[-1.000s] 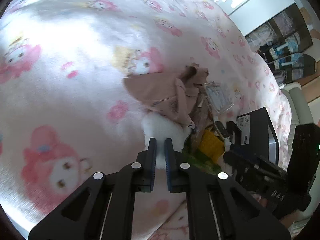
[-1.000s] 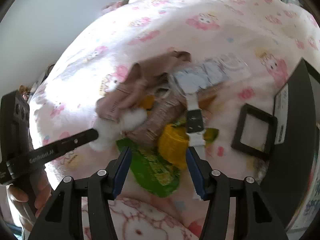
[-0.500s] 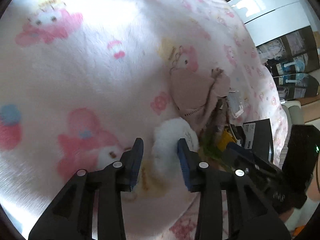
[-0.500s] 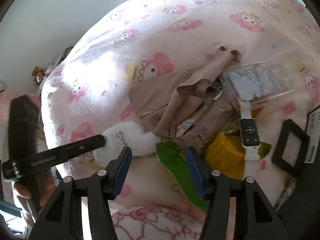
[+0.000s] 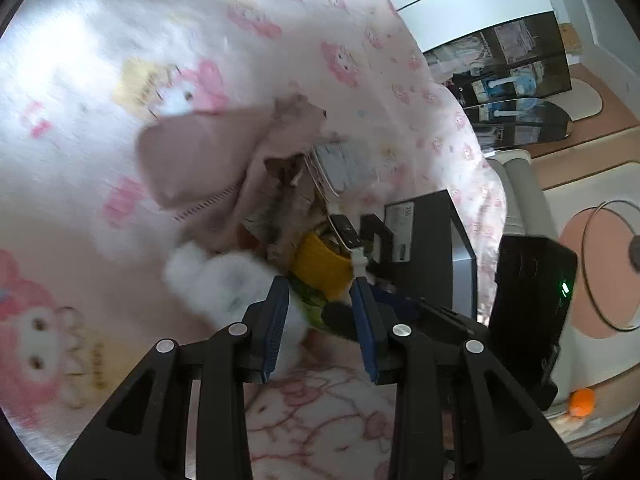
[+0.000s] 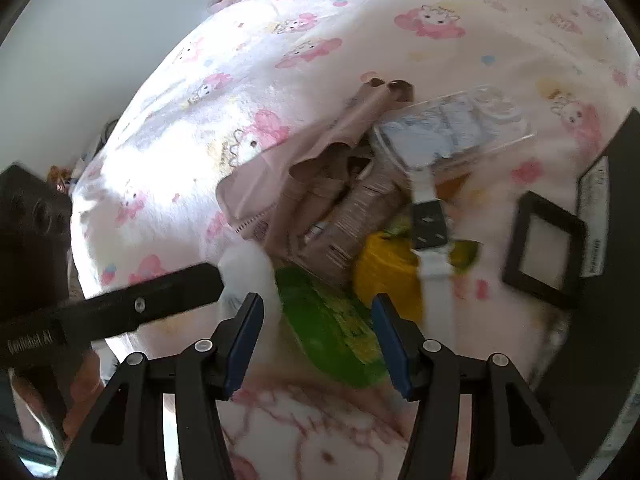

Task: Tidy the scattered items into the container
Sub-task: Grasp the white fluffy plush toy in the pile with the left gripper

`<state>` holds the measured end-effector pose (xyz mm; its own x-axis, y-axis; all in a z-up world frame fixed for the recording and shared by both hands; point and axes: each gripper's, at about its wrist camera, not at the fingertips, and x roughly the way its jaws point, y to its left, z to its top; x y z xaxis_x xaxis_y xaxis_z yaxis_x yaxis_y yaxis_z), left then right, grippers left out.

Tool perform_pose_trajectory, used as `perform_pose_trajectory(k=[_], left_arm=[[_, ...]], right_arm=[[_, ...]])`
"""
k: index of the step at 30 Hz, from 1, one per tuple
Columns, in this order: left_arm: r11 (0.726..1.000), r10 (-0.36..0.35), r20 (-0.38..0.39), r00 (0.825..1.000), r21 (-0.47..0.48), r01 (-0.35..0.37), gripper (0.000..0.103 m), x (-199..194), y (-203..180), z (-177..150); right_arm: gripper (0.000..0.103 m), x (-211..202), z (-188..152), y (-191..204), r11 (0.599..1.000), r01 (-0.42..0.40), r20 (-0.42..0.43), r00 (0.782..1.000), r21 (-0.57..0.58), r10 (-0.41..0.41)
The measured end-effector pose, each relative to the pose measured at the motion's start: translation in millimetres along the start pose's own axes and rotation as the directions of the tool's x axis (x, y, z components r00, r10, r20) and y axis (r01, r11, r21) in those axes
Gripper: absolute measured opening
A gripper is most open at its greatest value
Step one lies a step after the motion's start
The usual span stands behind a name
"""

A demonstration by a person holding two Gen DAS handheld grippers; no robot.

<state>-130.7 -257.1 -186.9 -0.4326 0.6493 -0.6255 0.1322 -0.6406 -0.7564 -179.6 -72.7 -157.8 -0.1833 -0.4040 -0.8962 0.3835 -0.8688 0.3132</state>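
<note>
Clutter lies heaped on the bed beside the black box. Your left tool is closing with nothing gripped, white fluff just left; your right tool gapes wide over the green packet.

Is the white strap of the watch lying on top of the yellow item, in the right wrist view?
Yes, the watch lies with its white strap across the yellow item.

Watch lies across the pile, frame to its right
</note>
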Motion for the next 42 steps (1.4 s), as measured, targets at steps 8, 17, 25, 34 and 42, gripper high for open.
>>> perform_pose_trajectory(k=[8, 17, 25, 34, 42], left_arm=[[0.986, 0.154, 0.159, 0.975, -0.087, -0.141, 0.032, -31, 23, 3], [0.947, 0.249, 0.088, 0.964, -0.229, -0.224, 0.032, -31, 71, -18], [0.984, 0.077, 0.078, 0.994, -0.164, -0.064, 0.032, -19, 48, -13], [0.966, 0.166, 0.065, 0.984, -0.212, -0.149, 0.049, -2, 67, 8], [0.973, 0.094, 0.008, 0.996, -0.210, -0.090, 0.051, 27, 50, -8]], right_arm=[[0.053, 4, -11, 15, 0.995, -0.079, -0.049, 0.996, -0.064, 0.076], [0.053, 31, -3, 25, 0.985, -0.152, -0.111, 0.984, -0.084, 0.142], [0.041, 29, 3, 4, 0.999, -0.041, -0.022, 0.999, -0.023, 0.040], [0.042, 22, 2, -3, 0.973, -0.232, -0.074, 0.970, 0.008, 0.232], [0.040, 60, 4, 33, 0.975, -0.176, -0.166, 0.974, -0.132, 0.153]])
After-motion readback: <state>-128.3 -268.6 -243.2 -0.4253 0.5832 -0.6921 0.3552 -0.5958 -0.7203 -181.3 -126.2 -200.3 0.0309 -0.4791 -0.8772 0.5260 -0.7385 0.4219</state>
